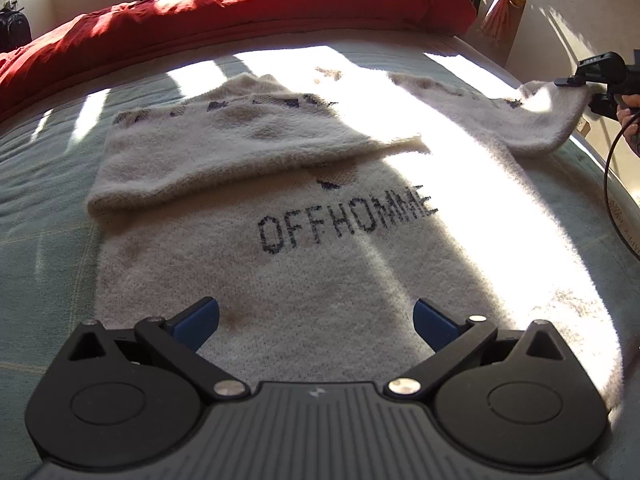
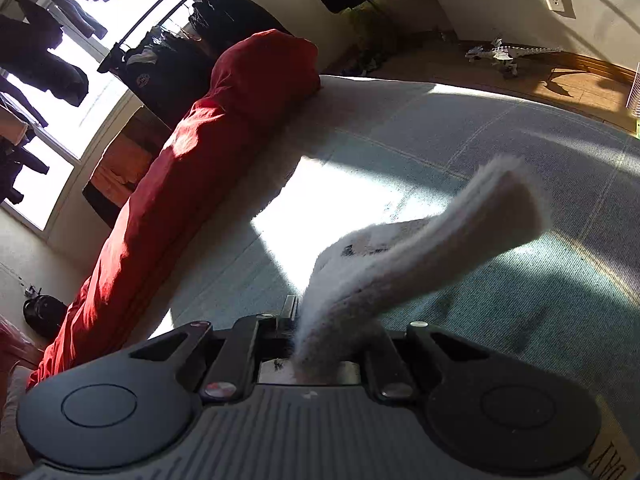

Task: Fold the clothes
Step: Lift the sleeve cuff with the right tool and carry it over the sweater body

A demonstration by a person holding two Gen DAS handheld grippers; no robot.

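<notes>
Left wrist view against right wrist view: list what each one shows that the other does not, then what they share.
Only the left wrist view shows the sweater body flat on the bed with its OFFHOMME lettering, one sleeve folded across the chest, and the open left gripper above the hem. Only the right wrist view shows the window, hanging clothes, toy dragon on the floor, and wall socket. Both show the red duvet, the green sheet, and the right gripper shut on the other sleeve.
</notes>
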